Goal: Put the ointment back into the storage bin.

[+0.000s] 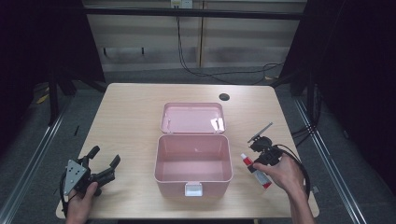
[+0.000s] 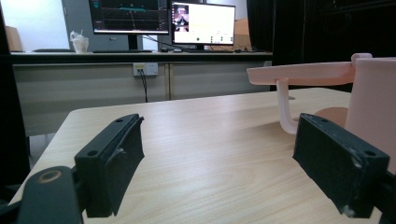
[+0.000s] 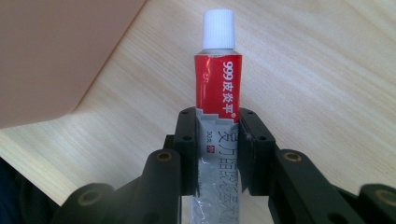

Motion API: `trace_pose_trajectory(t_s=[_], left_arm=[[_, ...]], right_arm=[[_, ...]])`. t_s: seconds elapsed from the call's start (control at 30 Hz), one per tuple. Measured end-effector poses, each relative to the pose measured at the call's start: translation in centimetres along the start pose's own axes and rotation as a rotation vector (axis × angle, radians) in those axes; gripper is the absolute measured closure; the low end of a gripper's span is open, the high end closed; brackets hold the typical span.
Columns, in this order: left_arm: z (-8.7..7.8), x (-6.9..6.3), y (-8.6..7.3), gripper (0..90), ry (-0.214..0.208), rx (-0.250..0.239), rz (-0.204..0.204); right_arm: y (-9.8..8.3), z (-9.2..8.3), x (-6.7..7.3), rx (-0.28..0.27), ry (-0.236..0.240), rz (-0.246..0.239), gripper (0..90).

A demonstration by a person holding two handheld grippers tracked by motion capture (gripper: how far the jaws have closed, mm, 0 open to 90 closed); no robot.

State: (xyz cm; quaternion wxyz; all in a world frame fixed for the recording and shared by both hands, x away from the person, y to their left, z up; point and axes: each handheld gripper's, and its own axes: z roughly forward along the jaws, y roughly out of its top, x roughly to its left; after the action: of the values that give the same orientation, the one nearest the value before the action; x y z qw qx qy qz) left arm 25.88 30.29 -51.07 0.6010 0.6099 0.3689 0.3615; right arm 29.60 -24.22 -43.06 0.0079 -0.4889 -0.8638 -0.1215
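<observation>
Black grippers (image 1: 103, 161), grey three-cornered plate (image 1: 74, 175), black cables (image 1: 301, 165), screwed jaws.

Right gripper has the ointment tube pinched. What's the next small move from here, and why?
Probably lift the tube slightly and carry it left toward the open pink box. The right gripper has its jaws closed on the tube's lower half, cap pointing away, and the box beside it stands empty with its lid folded back. The left gripper rests open, well clear.

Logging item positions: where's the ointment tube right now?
The tube lies on the table right of the open pink box in the high view, clamped between the jaws of the right gripper, its white cap pointing away.
</observation>
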Motion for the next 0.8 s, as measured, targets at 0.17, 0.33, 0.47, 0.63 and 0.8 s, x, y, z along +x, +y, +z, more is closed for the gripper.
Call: trace_pose_trajectory(t_s=[0.17, 0.33, 0.47, 0.63, 0.8], left_arm=[[0.0, 0.0, 0.0, 15.7, -0.001, 0.001, 0.000], [0.0, 0.0, 0.0, 15.7, -0.001, 0.001, -0.001], [0.0, 0.0, 0.0, 15.7, 0.001, 0.001, 0.000], [0.0, 0.0, 0.0, 15.7, 0.003, 0.000, 0.000], [0.0, 0.0, 0.0, 15.7, 0.002, 0.001, 0.000]], right_arm=[[0.0, -0.5, 0.2, -0.015, 0.000, -0.009, 71.8], [0.1, -1.2, 0.5, -0.006, 0.000, -0.025, 71.8], [0.0, -2.0, 0.6, -0.020, 0.011, -0.032, 71.8], [0.1, -2.7, 0.5, -0.031, 0.008, -0.033, 71.8], [0.4, -3.7, 0.6, -0.031, 0.013, -0.044, 71.8]])
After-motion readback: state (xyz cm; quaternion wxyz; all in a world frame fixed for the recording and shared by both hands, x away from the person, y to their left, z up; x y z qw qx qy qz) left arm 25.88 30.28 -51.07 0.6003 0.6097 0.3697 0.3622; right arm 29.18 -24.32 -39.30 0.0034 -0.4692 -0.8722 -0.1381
